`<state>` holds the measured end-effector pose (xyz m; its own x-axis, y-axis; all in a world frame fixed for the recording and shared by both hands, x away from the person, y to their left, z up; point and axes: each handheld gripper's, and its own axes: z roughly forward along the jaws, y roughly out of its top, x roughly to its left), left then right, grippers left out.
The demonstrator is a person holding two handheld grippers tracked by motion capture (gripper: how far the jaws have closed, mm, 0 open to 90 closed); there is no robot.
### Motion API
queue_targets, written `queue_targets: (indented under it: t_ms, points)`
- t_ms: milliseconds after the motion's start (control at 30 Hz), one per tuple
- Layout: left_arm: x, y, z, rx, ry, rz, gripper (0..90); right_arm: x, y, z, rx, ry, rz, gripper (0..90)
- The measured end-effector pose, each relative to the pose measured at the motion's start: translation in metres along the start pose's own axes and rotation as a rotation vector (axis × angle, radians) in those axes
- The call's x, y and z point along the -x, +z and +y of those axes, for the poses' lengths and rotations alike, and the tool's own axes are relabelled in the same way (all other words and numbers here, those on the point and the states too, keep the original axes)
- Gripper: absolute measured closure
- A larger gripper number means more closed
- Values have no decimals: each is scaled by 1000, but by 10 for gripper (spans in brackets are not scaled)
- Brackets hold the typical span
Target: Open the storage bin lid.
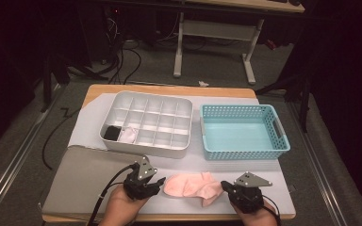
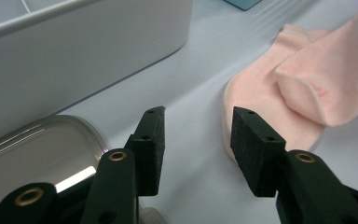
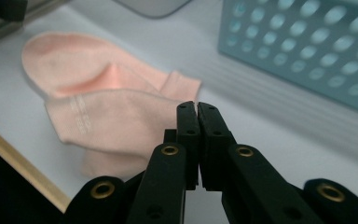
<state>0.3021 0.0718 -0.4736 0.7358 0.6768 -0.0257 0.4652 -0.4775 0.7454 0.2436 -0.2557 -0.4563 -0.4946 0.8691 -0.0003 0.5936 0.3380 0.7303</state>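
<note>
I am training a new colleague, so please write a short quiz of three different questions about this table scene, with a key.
1. True or false: the right tool is shut with nothing visible between its pads.
2. Multiple choice: where do the pink socks lie? A) in the blue basket; B) on the table between the two tools; C) in the white divided box.
3. Short answer: which two compartments of the white divided box already hold something, and what colours are the things?

Key:
1. True; the left tool stands open beside the socks.
2. B.
3. The two compartments at the near left corner: a black thing and a whitish thing beside it.
</note>
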Motion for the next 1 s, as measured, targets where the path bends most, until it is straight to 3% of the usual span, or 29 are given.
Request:
queue_targets:
  t_ms: [133,300,367,467,633,767,1000]
  points:
    - [1,-1,3,8,0,2,553,5,1,13,-7,-25,-26,847]
    - [2,-2,6,10,1,6,553,6,27,13,-64,-25,-2,796]
    - [2,-2,5,8,4,11,553,4,26,15,-38,-14,3,760]
    - [2,-2,4,-2,0,6,553,-6,22,21,-5,-19,34,753]
    - [3,-3,2,4,1,4,553,-36,30,24,-19,-59,113,711]
    - [2,-3,-2,-8,1,2,553,-54,44,22,-38,-74,150,655]
    - [-3,-5,-6,-8,-10,7,553,-61,72,17,-117,-78,159,624]
